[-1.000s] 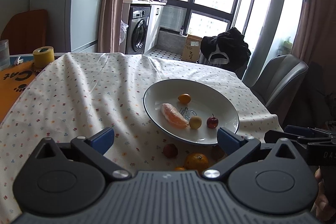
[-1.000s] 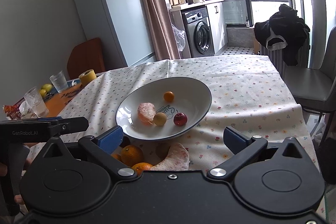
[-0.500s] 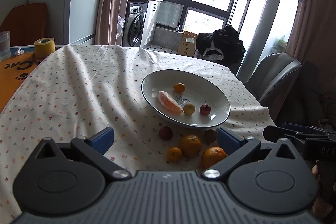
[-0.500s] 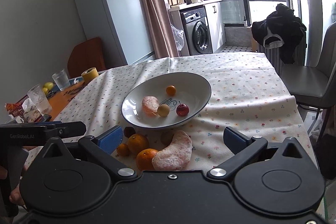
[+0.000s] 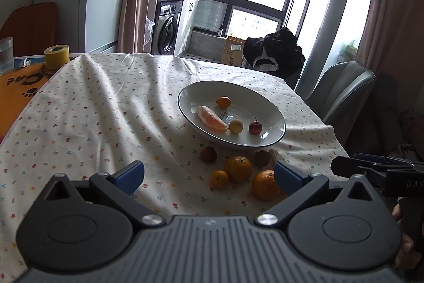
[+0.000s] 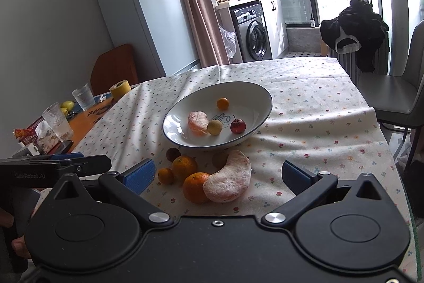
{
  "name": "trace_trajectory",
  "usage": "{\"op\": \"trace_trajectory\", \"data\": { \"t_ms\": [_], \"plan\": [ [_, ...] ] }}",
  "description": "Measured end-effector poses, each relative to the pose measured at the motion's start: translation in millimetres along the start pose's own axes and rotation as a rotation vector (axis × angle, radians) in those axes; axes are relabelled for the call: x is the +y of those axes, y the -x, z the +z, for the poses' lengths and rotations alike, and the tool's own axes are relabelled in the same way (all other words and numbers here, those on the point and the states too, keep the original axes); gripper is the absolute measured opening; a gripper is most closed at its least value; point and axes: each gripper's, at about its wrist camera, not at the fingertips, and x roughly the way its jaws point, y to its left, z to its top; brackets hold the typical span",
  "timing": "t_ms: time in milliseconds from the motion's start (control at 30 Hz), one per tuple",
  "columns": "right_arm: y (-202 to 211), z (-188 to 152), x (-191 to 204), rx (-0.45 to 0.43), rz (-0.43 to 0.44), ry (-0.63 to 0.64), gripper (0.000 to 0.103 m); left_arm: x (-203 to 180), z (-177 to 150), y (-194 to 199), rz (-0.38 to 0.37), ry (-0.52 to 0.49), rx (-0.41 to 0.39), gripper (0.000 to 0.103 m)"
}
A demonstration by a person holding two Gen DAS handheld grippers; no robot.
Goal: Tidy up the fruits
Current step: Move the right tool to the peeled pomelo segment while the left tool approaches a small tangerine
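Daylight from tall dark-framed windows falls across a table under a cream cloth printed with small flowers point(image 5: 100, 108), and a shallow white bowl with a thin dark rim point(image 6: 261, 94) sits on that cloth as the landmark for everything else. Inside the bowl lie a peeled pink citrus segment point(image 6: 197, 122), a small orange kumquat point(image 6: 222, 103) toward its far side, a round yellow fruit point(image 6: 214, 127) touching the segment, and a small red fruit with a stem point(image 6: 237, 125) just beside the yellow one. On the cloth just in front of the bowl's near rim lies the loose fruit: a dark red round fruit point(image 5: 208, 154), a brownish round fruit point(image 5: 261, 158), two oranges point(image 5: 238, 168) and point(image 5: 265, 184), a little orange kumquat point(image 5: 219, 179), and a large peeled pink pomelo wedge point(image 6: 229, 183) resting against the nearer orange. The left gripper point(image 5: 209, 174) hovers over the cloth short of this cluster, its blue-padded jaws spread wide and holding nothing. The right gripper point(image 6: 217, 175) hangs likewise in front of the bowl, jaws wide apart and empty, the pomelo wedge and nearer orange showing between them. Well to the left of the bowl, past the cloth's edge, stand a yellow roll of tape point(image 5: 56, 57) and clear drinking glasses point(image 6: 57, 122).
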Motion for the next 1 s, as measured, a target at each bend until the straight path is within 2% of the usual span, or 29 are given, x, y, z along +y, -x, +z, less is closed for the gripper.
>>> {"op": "trace_trajectory", "data": {
  "t_ms": [533,800,933,1000],
  "plan": [
    [-16,-10,-1,0.043,0.015,-0.005,0.101,5,-13,-14,0.000,-0.009,0.039,0.103],
    [-36,-15,-8,0.089,0.024,-0.039,0.081,7,-17,-25,0.006,-0.010,0.040,0.100],
    [-44,-16,-11,0.098,0.024,-0.051,0.078,5,-19,-32,0.000,-0.021,0.051,0.094],
    [-49,-17,-12,0.108,0.027,-0.054,0.073,4,-20,-37,-0.001,-0.025,0.060,0.092]
  ]
}}
